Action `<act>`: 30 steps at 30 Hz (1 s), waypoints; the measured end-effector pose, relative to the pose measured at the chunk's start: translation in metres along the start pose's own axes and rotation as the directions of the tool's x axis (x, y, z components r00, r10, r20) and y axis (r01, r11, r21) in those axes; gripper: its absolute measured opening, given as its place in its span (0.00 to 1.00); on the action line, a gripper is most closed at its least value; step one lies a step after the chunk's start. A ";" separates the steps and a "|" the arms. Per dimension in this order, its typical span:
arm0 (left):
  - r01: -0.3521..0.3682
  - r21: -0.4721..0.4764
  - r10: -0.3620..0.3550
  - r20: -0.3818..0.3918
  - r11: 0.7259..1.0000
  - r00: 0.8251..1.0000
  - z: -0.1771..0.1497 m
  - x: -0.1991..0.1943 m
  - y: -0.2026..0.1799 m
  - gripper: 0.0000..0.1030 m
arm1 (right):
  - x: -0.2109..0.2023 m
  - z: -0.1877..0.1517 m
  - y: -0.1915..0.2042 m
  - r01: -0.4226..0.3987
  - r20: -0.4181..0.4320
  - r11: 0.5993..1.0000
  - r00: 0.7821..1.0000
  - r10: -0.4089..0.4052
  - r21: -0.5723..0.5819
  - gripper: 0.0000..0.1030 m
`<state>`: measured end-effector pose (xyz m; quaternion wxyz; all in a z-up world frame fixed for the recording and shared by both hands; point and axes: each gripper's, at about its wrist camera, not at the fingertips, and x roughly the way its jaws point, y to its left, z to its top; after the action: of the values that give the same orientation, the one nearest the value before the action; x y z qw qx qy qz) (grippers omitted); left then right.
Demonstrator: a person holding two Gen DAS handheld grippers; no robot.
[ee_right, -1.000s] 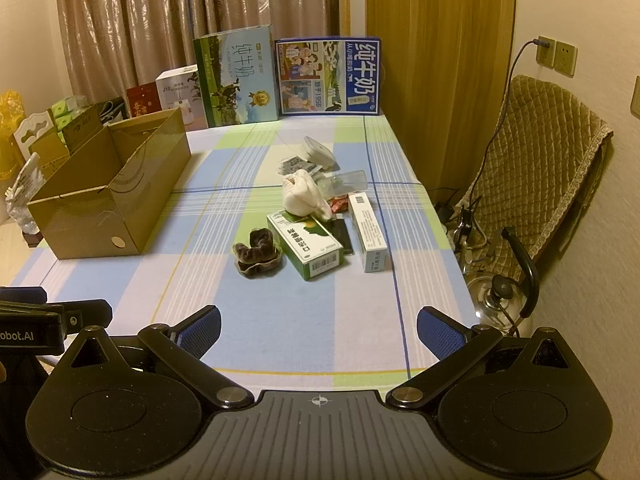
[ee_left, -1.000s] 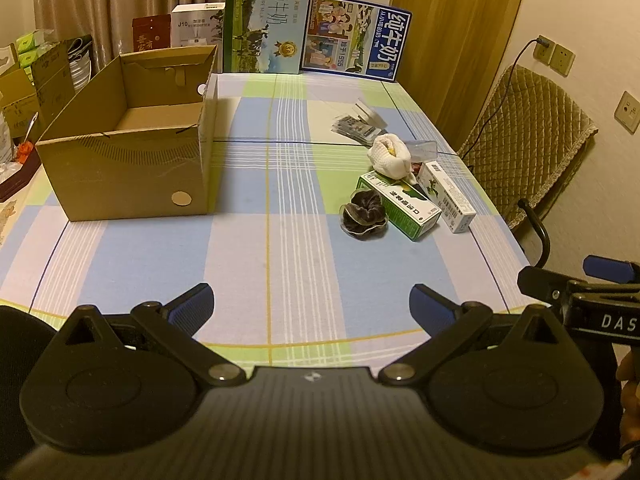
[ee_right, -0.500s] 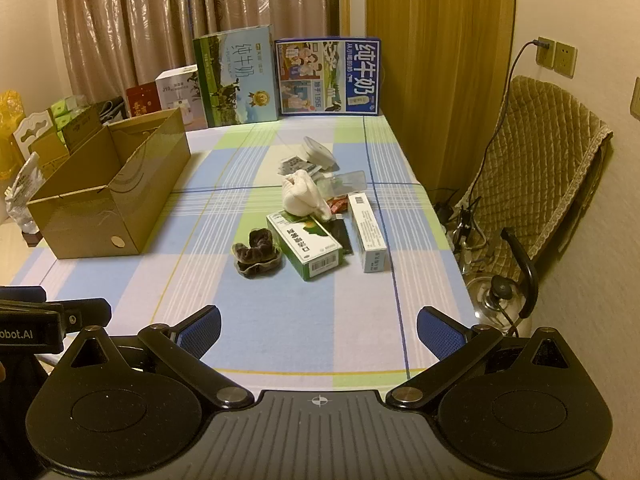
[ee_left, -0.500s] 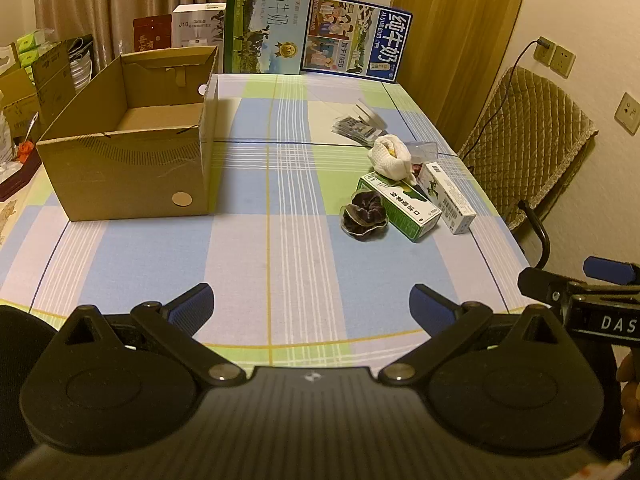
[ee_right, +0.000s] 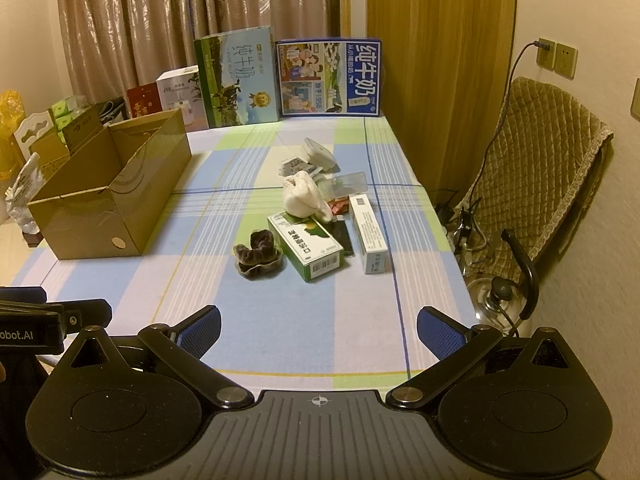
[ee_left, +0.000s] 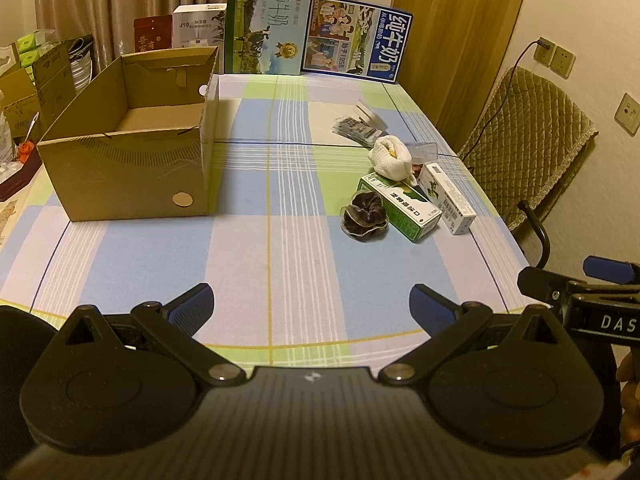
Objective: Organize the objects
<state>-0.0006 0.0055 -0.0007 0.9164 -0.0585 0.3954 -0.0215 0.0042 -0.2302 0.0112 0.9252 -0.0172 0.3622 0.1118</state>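
we see the small items clustered on the table's right side: a dark scrunchie (ee_right: 258,254) beside the green box (ee_right: 306,246), the white box (ee_right: 369,232) near it. the open cardboard box (ee_left: 132,136) sits left. our left gripper (ee_left: 311,307) and right gripper (ee_right: 318,326) hover spread wide, holding nothing.
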 end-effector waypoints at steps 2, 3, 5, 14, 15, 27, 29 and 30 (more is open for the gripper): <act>-0.001 0.000 0.001 0.000 1.000 1.000 0.001 0.000 0.000 0.99 | 0.000 0.001 0.000 -0.001 -0.001 1.000 1.000 0.001 -0.001 0.98; -0.001 0.000 0.001 0.000 1.000 1.000 0.001 0.000 0.000 0.99 | 0.000 0.001 0.000 -0.001 -0.001 1.000 1.000 0.001 -0.001 0.98; -0.002 0.001 0.002 -0.001 1.000 1.000 0.000 0.000 0.000 0.99 | 0.001 0.000 0.001 0.000 -0.002 1.000 1.000 0.000 -0.001 0.98; -0.002 0.011 0.002 -0.014 1.000 1.000 0.002 0.009 0.000 0.99 | 0.010 -0.001 -0.007 0.007 -0.005 1.000 1.000 -0.007 0.013 0.98; -0.002 0.013 0.002 -0.017 1.000 1.000 0.003 0.011 0.000 0.99 | 0.012 -0.001 -0.008 0.010 -0.005 1.000 1.000 -0.010 0.015 0.98; 0.019 0.047 -0.017 -0.035 0.999 0.999 0.019 0.052 -0.003 0.99 | 0.047 0.011 -0.028 0.043 -0.016 0.998 0.999 -0.042 0.049 0.98; 0.024 0.057 -0.022 -0.038 0.998 0.999 0.023 0.061 -0.003 0.99 | 0.054 0.015 -0.031 0.047 -0.018 0.997 0.999 -0.046 0.055 0.98; 0.027 0.062 -0.025 -0.039 0.998 0.999 0.025 0.065 -0.003 0.99 | 0.058 0.017 -0.032 0.050 -0.019 0.997 0.999 -0.049 0.056 0.98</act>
<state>0.0624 -0.0013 -0.0306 0.9096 -0.0345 0.4113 -0.0468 0.0640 -0.2481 -0.0174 0.9245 -0.0010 0.3729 0.0785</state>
